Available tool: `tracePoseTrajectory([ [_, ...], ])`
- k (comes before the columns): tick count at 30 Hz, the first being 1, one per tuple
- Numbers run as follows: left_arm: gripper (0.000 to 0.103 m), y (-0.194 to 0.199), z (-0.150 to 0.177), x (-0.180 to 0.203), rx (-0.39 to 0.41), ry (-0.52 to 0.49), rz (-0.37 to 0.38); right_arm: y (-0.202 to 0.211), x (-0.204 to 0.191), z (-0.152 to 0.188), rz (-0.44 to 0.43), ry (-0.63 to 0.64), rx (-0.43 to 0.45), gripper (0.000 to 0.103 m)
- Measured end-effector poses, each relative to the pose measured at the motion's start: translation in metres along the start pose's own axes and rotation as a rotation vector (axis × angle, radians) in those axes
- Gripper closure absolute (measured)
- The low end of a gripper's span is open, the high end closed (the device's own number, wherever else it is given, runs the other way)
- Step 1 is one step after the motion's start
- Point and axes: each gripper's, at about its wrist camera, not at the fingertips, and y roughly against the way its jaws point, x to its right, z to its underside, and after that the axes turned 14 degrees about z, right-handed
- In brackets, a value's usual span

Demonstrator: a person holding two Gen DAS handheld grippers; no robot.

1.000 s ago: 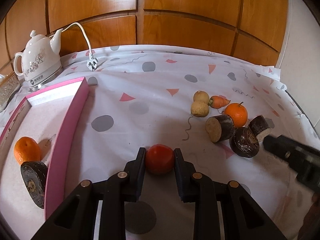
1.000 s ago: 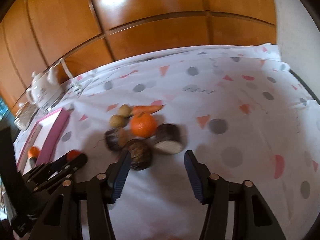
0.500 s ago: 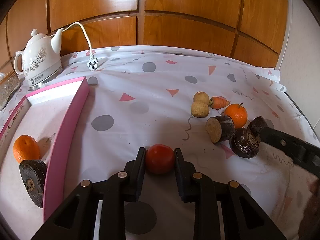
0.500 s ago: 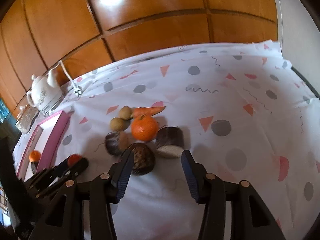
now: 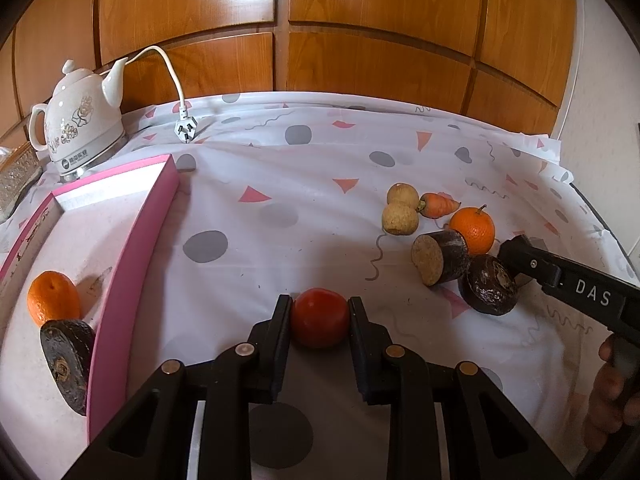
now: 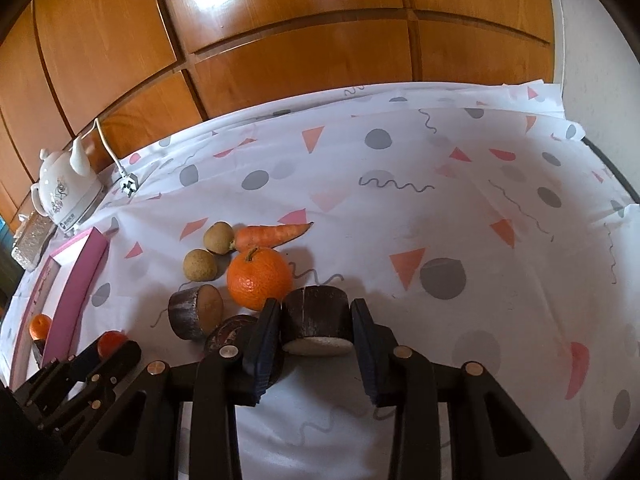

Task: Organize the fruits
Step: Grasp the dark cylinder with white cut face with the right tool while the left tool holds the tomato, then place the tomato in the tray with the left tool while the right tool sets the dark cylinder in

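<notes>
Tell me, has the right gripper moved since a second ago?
Yes. The right gripper advanced toward the orange, jaws just closing around the dark cut piece.

Setting: domestic interior, most likely a dining or kitchen area of a home.

Evidence:
- Wood-panelled cabinet fronts (image 5: 280,40), glossy orange-brown, across the whole upper part of both views.
- Table covered by a white tablecloth (image 5: 280,184) printed with grey dots, pink triangles and squiggles, filling the middle of the frame.
- White ceramic electric kettle (image 5: 80,120) with floral decoration, on its base at upper left; its white cord and plug (image 5: 186,130) lie unplugged on the cloth beside it.
- Plain white wall (image 6: 592,40) at the right edge.
</notes>
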Motion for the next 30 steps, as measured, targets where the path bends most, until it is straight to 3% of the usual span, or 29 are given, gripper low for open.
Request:
tracePoseTrajectory([
  [11,0.076,0.011,-0.001,0.002,-0.011,0.024,0.013,0.027,0.008,0.002,0.014,0.007,0.064,0.067],
  [16,0.076,0.033,-0.006,0.008,0.028,0.000,0.016,0.044,-0.001,-0.001,-0.012,0.022,0.100,0.067],
  [23,0.076,0.070,-0.016,-0.018,0.058,0.063,-0.006,0.062,-0.032,-0.002,-0.127,0.074,0.102,0.067],
  [30,0.076,0.112,-0.022,-0.077,0.115,0.133,-0.130,0.079,-0.099,0.007,-0.307,0.210,0.070,0.067],
])
